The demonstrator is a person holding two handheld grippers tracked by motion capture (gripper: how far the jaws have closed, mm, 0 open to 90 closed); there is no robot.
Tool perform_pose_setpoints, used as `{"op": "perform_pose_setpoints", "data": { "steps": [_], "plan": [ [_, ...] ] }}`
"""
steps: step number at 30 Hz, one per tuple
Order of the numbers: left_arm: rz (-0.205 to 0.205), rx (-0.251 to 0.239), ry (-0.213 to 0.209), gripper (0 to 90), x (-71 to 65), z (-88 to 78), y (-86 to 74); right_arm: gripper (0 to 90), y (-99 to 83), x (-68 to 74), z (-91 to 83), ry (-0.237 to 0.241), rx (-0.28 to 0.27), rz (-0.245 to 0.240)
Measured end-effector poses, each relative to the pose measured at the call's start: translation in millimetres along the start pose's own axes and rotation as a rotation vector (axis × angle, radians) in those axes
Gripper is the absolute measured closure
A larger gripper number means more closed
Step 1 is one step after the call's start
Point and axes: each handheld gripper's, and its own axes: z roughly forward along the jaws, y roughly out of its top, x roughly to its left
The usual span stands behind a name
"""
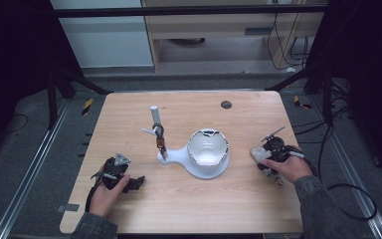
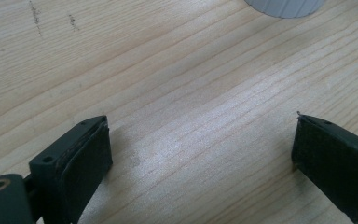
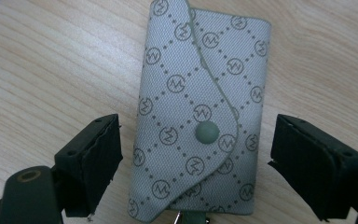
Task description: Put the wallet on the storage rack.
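A pale grey patterned key pouch (image 3: 200, 116) with a snap button lies flat on the wooden table, between the open jaws of my right gripper (image 3: 193, 163), which touch neither side of it. From the high view the pouch (image 1: 258, 155) is at the table's right, just left of the right gripper (image 1: 273, 149). My left gripper (image 1: 137, 182) rests low at the table's left front, open over bare wood (image 2: 200, 144). A white stand (image 1: 199, 162) at the table's middle has a round dish and an upright post (image 1: 155, 119) with a key ring hanging from it.
A small dark round disc (image 1: 226, 104) lies near the table's far edge. Part of the white stand's base (image 2: 284, 7) shows at the top of the left gripper view. Black cables trail off the right side of the table (image 1: 348, 199).
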Motion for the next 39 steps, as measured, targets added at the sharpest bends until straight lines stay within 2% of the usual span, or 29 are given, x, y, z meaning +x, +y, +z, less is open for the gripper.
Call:
{"op": "perform_pose_setpoints", "data": {
  "steps": [21,39],
  "plan": [
    [0.007,0.004,-0.004,4.3,-0.4,0.0,0.3,22.7,-5.2,-3.1,8.0,0.013,0.026,0.013],
    [0.007,0.004,-0.004,4.4,-0.4,-0.1,0.3,29.3,-4.2,-5.0,4.3,0.023,0.034,0.02]
  ]
}}
